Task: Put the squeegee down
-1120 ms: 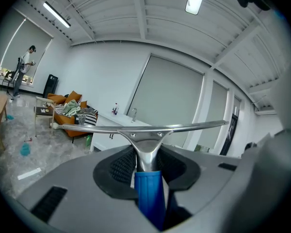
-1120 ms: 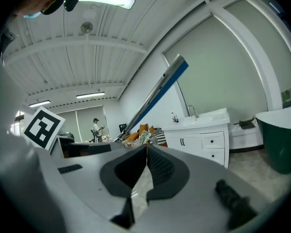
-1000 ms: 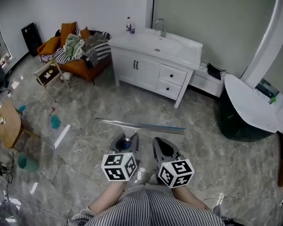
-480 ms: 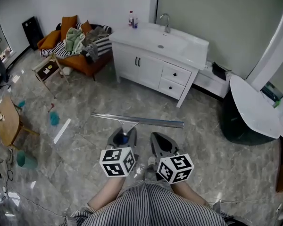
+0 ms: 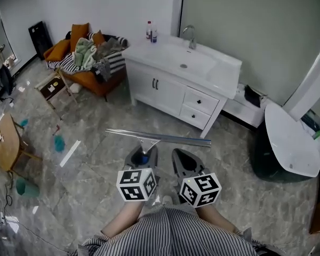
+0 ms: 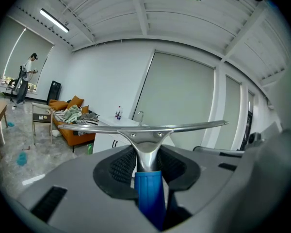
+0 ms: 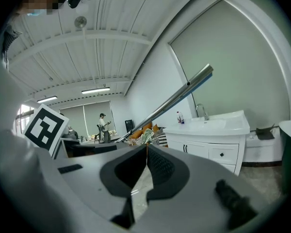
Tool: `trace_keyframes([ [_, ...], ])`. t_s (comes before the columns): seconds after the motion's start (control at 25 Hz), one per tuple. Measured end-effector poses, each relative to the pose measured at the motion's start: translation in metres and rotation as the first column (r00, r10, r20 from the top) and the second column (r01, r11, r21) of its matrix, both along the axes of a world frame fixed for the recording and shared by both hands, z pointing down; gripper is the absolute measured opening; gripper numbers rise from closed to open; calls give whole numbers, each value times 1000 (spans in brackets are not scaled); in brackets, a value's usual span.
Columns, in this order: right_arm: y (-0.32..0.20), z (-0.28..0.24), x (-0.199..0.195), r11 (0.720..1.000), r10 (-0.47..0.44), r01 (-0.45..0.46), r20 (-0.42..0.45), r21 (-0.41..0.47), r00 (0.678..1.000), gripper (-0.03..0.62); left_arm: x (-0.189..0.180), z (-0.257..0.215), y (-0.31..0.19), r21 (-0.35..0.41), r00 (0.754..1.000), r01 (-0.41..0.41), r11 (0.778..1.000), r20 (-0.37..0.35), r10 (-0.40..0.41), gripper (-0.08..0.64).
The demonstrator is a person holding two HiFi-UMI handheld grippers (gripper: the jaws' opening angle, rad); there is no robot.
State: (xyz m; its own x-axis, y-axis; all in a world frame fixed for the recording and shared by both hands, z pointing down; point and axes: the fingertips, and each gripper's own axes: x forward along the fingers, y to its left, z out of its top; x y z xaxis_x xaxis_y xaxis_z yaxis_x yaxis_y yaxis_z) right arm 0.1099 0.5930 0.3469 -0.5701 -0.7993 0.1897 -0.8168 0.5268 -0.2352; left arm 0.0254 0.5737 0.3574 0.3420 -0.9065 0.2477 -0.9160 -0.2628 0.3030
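Observation:
The squeegee (image 5: 159, 137) has a long metal blade bar and a blue handle (image 5: 143, 158). It is held level over the grey marble floor, a short way in front of the white vanity. My left gripper (image 5: 143, 152) is shut on the squeegee's neck and blue handle (image 6: 149, 193), and the blade bar (image 6: 145, 128) runs crosswise just past the fingertips. My right gripper (image 5: 184, 161) hovers beside the left one, its jaws closed tip to tip with nothing between them. In the right gripper view that gripper (image 7: 146, 152) points at the vanity, and the squeegee's blade (image 7: 179, 93) crosses overhead.
A white vanity (image 5: 165, 87) with a sink, a tap and two bottles (image 5: 150, 32) stands ahead. An orange sofa (image 5: 88, 63) heaped with clothes is at the back left. A wooden table (image 5: 5, 143) is at the left. A white round table (image 5: 290, 143) over a dark bin stands at the right.
Both grippers and the squeegee have moved forward across the floor toward the vanity. The left grip on the handle is unchanged, and the right jaws remain closed.

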Motion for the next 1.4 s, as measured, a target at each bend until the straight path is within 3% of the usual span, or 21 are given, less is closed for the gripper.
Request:
trace_keyframes([
  [0.32,-78,4,30,999,-48,47,-21,-4,999,17,27,0,-79,7,999,48,999,3,-48,133],
  [0.52,-101,22,43,997,-48,49,10,-68,999,17,26,11,-95,-22,996,93,995,9,-93,135],
  [0.92,-122,43,36,988,-91,93,19,-124,996,17,27,32,-124,-81,994,109,991,18,-108,134],
  [1.4,-225,46,11,990,-81,80,-10,-117,997,17,0,39,-227,-89,994,108,990,-7,-109,135],
])
